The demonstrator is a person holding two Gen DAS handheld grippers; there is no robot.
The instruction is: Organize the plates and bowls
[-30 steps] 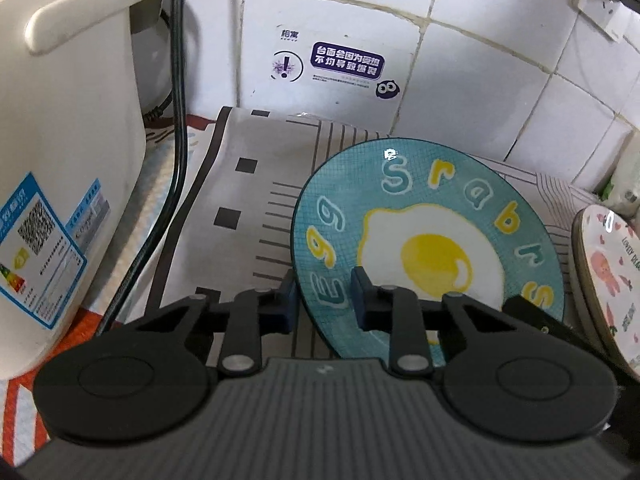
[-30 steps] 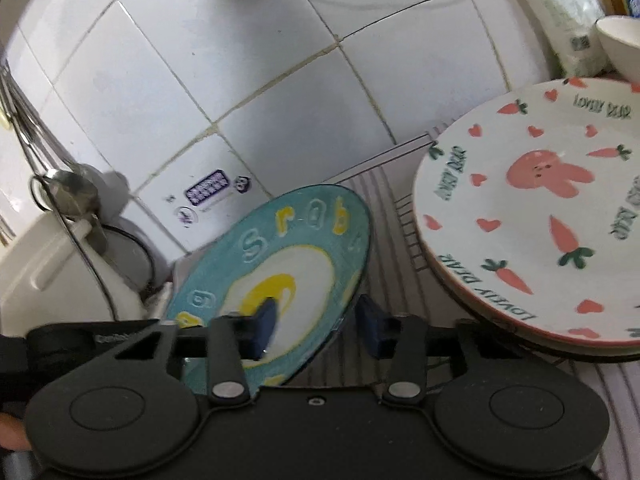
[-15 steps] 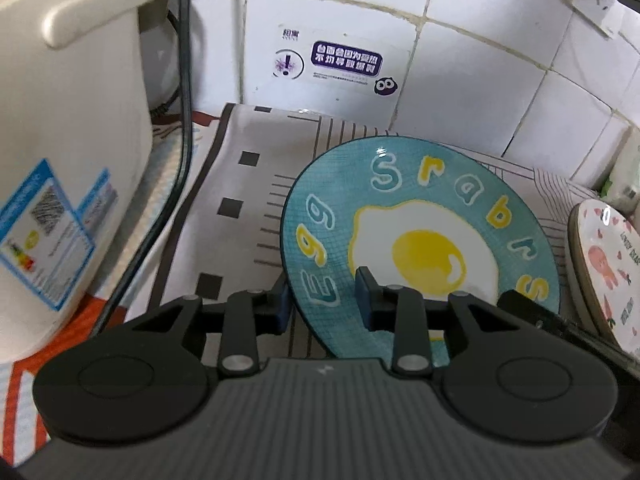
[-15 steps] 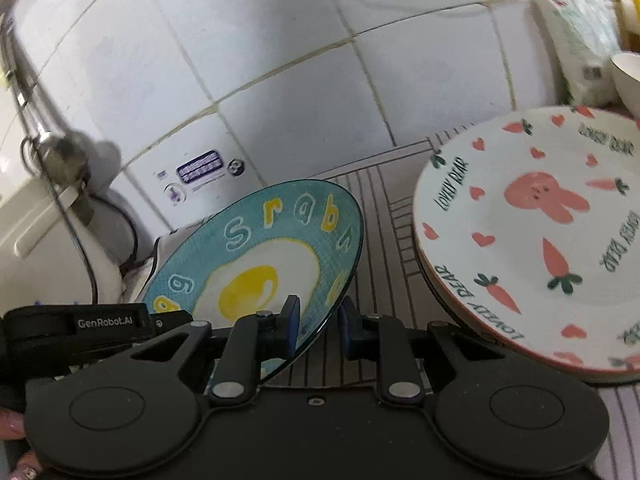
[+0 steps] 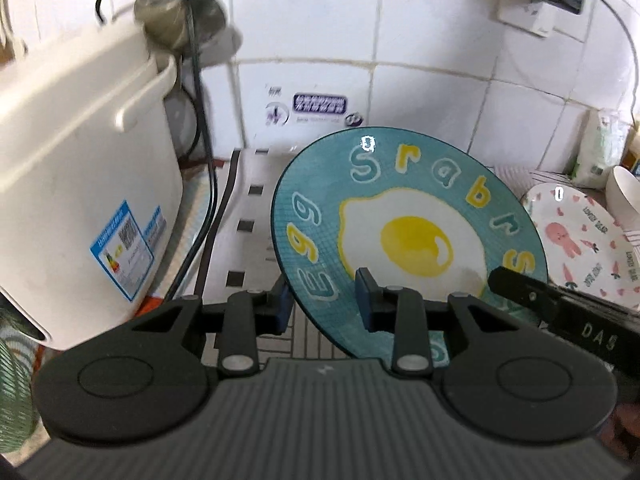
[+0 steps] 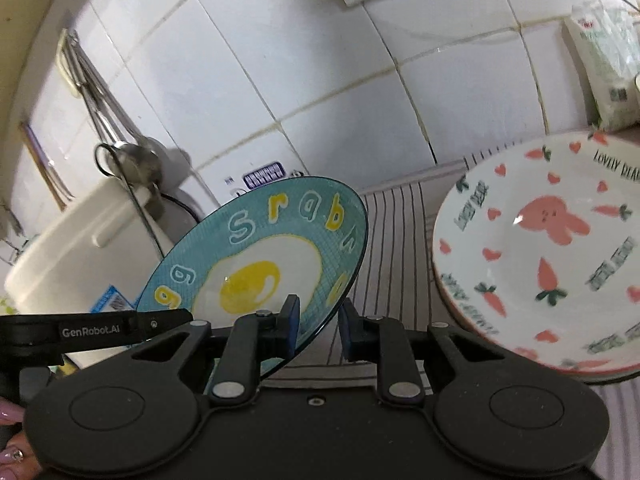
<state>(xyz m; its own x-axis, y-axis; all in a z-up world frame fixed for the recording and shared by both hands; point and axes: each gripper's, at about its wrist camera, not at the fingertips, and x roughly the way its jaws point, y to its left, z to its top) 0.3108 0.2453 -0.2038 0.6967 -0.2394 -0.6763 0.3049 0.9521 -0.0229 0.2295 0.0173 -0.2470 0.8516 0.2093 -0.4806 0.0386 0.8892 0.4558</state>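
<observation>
Egg plate (image 5: 408,236): lifted, tilted, beside the rabbit plate (image 6: 548,248).
Left hand-held gripper (image 5: 326,304): straddles its rim, contact unclear.
Right hand-held gripper (image 6: 318,326): same.
Advice: keep it level — lower onto the stack gently.

The blue plate (image 5: 408,240) carries raised letters around a fried-egg picture, reading "Egg" on one side and "Srabrs" along the rim. The white plate (image 6: 552,256) with a pink rabbit and carrots says "LOVELY BEAR" several times. One gripper arm (image 6: 96,330) is marked "GenRobot.AI"; another gripper arm (image 5: 592,330) shows "DAS". The wall sticker (image 5: 318,106) and the cooker's blue label (image 5: 122,250) are too blurred to read.
</observation>
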